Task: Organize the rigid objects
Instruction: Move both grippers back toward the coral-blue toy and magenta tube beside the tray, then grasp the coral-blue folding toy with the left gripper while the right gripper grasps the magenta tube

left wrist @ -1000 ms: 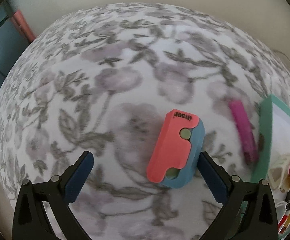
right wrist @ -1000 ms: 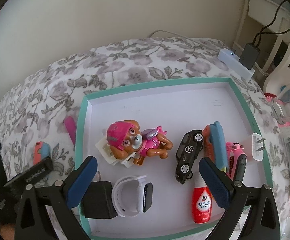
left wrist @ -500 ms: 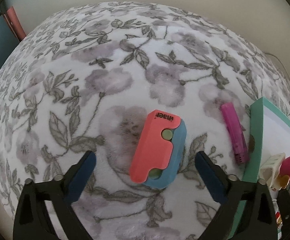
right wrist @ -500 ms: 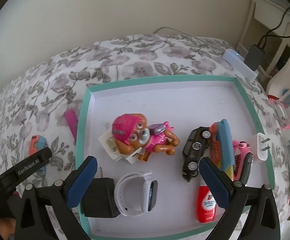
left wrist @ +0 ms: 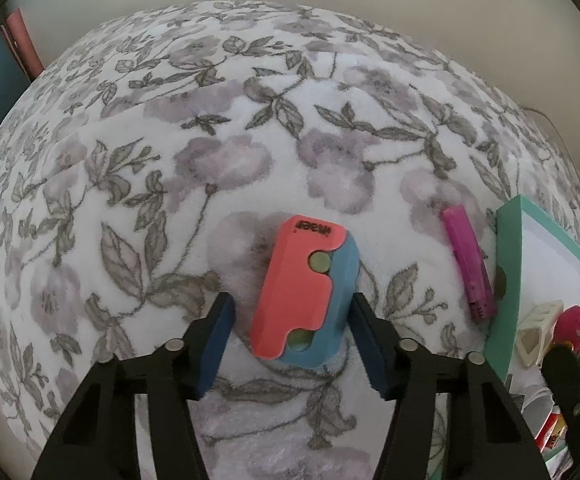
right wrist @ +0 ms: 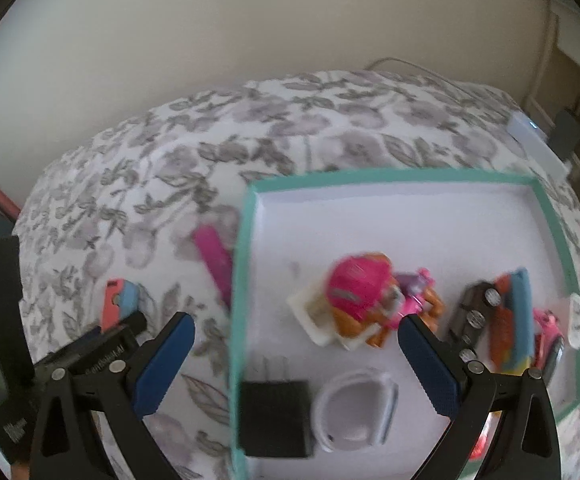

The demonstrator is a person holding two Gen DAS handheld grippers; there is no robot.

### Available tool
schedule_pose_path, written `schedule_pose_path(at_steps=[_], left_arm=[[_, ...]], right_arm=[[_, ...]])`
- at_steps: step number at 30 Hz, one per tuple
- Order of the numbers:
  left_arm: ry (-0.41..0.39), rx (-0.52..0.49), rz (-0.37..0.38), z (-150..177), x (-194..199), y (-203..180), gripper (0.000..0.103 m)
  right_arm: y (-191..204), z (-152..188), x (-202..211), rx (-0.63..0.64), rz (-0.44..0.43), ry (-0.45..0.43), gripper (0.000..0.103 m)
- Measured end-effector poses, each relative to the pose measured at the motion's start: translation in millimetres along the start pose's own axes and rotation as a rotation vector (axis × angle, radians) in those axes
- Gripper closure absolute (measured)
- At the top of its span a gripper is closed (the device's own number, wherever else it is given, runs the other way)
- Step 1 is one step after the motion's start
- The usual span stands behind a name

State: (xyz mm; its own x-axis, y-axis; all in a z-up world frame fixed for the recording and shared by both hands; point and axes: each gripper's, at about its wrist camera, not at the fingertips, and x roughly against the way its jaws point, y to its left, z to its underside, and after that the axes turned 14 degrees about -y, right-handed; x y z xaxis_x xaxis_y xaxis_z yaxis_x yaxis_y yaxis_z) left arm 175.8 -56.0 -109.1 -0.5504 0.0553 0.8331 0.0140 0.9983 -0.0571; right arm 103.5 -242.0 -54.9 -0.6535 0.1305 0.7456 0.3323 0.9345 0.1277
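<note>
**Left tongs closing around the coral-and-blue block**

A floral blanket (left wrist: 194, 168) covers the surface. A teal-rimmed tray (right wrist: 246, 240) lies toward its right edge, holding a pink pup figure (right wrist: 359, 292), a black charger (right wrist: 276, 418) and a white watch (right wrist: 355, 414). The right gripper (right wrist: 295, 364) hangs wide open, empty, over the tray's left rim. The left gripper (left wrist: 291, 344) has just been narrowing; the block (left wrist: 303, 292) lies between its jaws, the right pad at its side, the left one apart. A magenta stick (left wrist: 467, 264) lies just beside the tray's left rim.
</note>
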Motion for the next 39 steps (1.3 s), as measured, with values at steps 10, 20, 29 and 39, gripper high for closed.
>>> schedule_pose_path(at_steps=[10, 20, 29, 39], left_arm=[[-0.012, 0.011, 0.031, -2.9, 5.1, 13.7, 0.056], [-0.013, 0.031, 0.052, -12.1, 2.4, 23.0, 0.056], [-0.016, 0.044, 0.047, -12.8, 5.1, 37.2, 0.056], [-0.013, 0.052, 0.060, -13.2, 5.7, 45.6, 0.056]], right_arm=[[30.9, -26.5, -23.2, 0.144, -0.017, -0.011, 0.002], [48.6, -52.9, -20.0, 0.246, -0.011, -0.056, 0.006], [86.7, -47.9, -34.3, 0.388, -0.071, -0.010, 0.023], [93.1, -40.2, -61.7, 0.387, -0.099, 0.061, 0.052]])
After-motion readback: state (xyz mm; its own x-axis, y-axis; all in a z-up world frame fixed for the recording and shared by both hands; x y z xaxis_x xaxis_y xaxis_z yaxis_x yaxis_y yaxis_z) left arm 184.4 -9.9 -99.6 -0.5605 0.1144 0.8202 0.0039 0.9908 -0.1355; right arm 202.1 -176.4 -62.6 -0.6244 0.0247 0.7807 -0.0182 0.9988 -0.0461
